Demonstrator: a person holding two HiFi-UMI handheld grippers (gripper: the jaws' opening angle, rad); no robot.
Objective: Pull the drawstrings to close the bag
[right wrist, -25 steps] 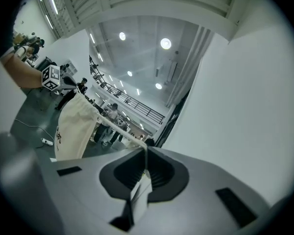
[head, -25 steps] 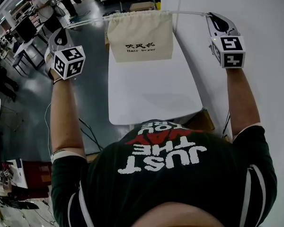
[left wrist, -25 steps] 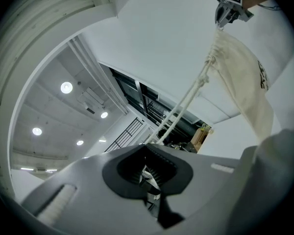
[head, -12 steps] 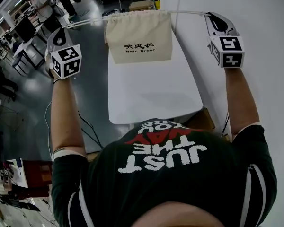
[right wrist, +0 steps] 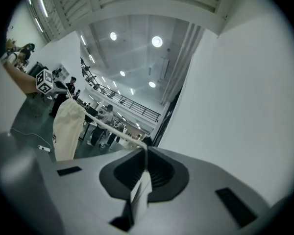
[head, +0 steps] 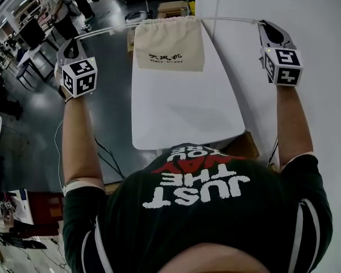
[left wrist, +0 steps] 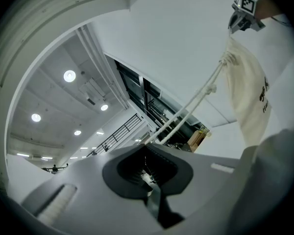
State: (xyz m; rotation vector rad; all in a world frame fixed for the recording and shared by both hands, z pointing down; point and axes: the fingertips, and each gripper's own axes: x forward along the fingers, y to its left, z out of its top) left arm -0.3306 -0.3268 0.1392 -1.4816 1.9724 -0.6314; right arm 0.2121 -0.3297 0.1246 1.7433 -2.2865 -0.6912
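- A person in a black shirt (head: 199, 220) with white and red lettering, seen from above, holds both arms out and wide apart.
- The left gripper (head: 73, 43) has its jaws pressed together on the drawstrings (left wrist: 211, 88); two white cords run straight out from between them (one shows a small knot partway along).
- The right gripper (head: 265, 25), raised beside a white wall (head: 307, 124), is likewise clamped on a cord, which leads off from its closed jaws towards the bag; each gripper carries its marker cube on top.
- Between the arms stands a white table (head: 182, 112), its top bare near the person.
- The cream cloth bag (head: 169, 44) hangs from the cords midway between the two grippers, over the table's far end; its mouth is gathered into ruffles along the top and dark print sits on its front; whether its bottom edge touches the table cannot be told.
- Beyond the bag sits a cardboard box (head: 171, 7) on the dark floor; further back at the left, people (head: 48, 1) stand among desks in a large lit hall.
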